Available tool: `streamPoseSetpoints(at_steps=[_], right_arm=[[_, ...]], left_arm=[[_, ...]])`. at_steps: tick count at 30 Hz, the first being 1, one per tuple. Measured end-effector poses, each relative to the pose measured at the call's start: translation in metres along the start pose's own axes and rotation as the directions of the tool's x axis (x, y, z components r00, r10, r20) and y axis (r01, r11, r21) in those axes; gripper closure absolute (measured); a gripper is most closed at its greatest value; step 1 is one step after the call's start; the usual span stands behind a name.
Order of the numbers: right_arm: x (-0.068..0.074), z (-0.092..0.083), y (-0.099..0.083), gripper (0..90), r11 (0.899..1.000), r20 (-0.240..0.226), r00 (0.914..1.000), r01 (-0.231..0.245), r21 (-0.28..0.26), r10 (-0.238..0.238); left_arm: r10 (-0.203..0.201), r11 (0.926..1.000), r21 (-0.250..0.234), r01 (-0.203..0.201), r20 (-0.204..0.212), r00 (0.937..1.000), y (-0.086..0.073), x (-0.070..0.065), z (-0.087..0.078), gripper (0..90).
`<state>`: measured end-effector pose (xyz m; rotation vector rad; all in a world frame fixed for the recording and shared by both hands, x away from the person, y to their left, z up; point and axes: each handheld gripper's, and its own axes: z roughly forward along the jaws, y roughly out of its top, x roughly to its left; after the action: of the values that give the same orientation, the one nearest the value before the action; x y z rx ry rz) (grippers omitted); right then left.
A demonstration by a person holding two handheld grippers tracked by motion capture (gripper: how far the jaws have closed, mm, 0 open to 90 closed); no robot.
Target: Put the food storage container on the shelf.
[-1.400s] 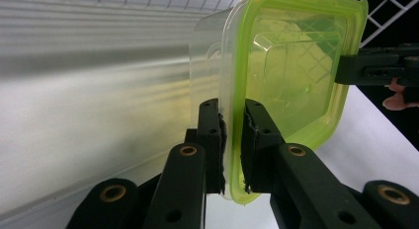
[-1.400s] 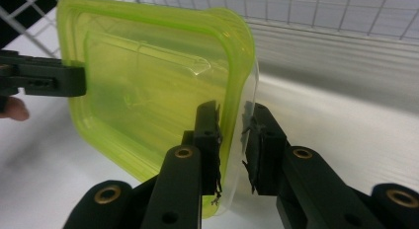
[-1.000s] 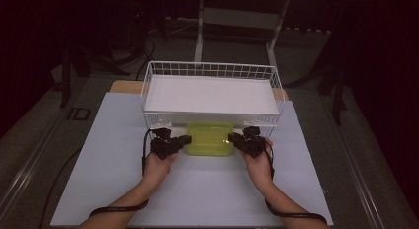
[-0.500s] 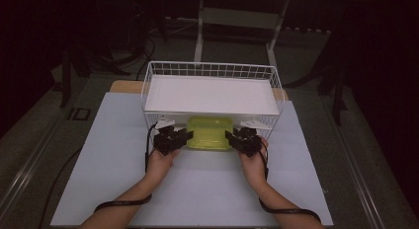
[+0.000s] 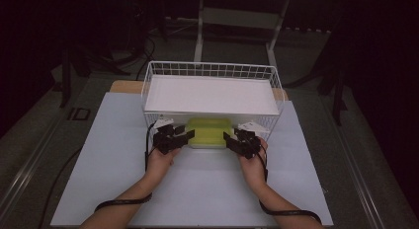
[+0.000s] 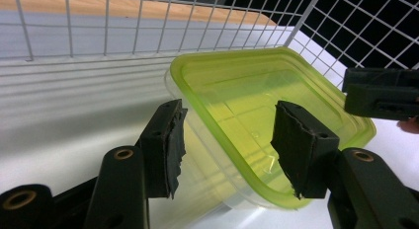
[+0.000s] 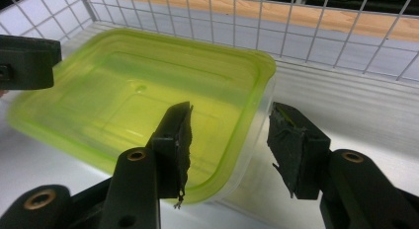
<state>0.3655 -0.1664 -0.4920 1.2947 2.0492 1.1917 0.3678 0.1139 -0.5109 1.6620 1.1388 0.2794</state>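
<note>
On a white table [image 5: 197,189], two forearms reach in from the near edge, the left gripper [image 5: 184,138] and right gripper [image 5: 233,139] level and angled inward at either end of a green-lidded tub [image 5: 209,132]. Both grippers' jaws have just been opening and now stand released, each pair straddling a corner of the tub's rim without pressing on it. The clear tub with its translucent lime lid sits tucked against the front of a white wire basket [image 5: 212,71], which blocks the way beyond.
</note>
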Motion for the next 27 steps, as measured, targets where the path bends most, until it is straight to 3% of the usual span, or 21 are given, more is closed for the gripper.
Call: streamPoseSetpoints(at_steps=[4,8,9,10,11,12,14,15,18,19,22,27], right_arm=[[0.003,-0.007,0.001,51.6,1.0,-0.007,1.0,0.004,-0.011,-0.004],[0.009,-0.021,0.002,61.7,1.0,-0.038,0.9993,0.005,-0.019,-0.006],[0.016,-0.027,0.0,70.7,1.0,-0.052,0.9985,0.014,-0.018,-0.015],[0.016,-0.027,0.0,70.7,1.0,-0.052,0.9985,0.014,-0.018,-0.015],[0.022,-0.031,-0.002,78.8,0.999,-0.058,0.9976,0.037,-0.006,-0.037],[0.024,-0.032,-0.003,83.0,0.999,-0.071,0.9966,0.043,0.002,-0.042],[0.027,-0.033,-0.005,87.0,0.999,-0.093,0.9947,0.045,0.006,-0.045],[0.032,-0.032,-0.009,89.8,0.999,-0.127,0.991,0.046,0.027,-0.042],[0.037,-0.029,-0.014,90.0,0.997,-0.142,0.9888,0.053,0.054,-0.045],[0.04,-0.025,-0.018,90.0,0.996,-0.158,0.9867,0.051,0.075,-0.039],[0.043,-0.022,-0.021,90.0,0.995,-0.165,0.9858,0.046,0.086,-0.032],[0.055,-0.007,-0.027,90.0,0.989,-0.179,0.9818,0.087,0.122,-0.065]], left_arm=[[0.017,0.9999,-0.005,-0.017,-0.008,0.9998,0.0,-0.003,-0.008,46.3],[0.001,1.0,-0.009,-0.001,-0.001,1.0,-0.002,-0.005,-0.022,40.8],[-0.001,0.9999,-0.014,0.001,0.024,0.9997,-0.004,-0.005,-0.03,37.9],[-0.001,0.9999,-0.014,0.001,0.024,0.9997,-0.004,-0.005,-0.03,35.5],[0.035,0.9993,-0.012,-0.034,0.072,0.9968,-0.007,-0.005,-0.036,32.3],[0.047,0.9988,-0.016,-0.045,0.087,0.9951,-0.008,-0.006,-0.041,29.6],[0.05,0.9986,-0.023,-0.048,0.093,0.9944,-0.009,-0.006,-0.044,28.4],[0.034,0.999,-0.032,-0.031,0.124,0.9917,-0.01,-0.007,-0.051,28.3],[0.058,0.998,-0.03,-0.055,0.1,0.9933,-0.012,-0.01,-0.057,22.1],[0.083,0.9962,-0.034,-0.081,0.075,0.9937,-0.015,-0.012,-0.064,14.8],[0.09,0.9954,-0.041,-0.087,0.081,0.9926,-0.017,-0.012,-0.068,2.4],[0.126,0.9911,-0.052,-0.122,0.071,0.9895,-0.023,-0.012,-0.079,0.8]])
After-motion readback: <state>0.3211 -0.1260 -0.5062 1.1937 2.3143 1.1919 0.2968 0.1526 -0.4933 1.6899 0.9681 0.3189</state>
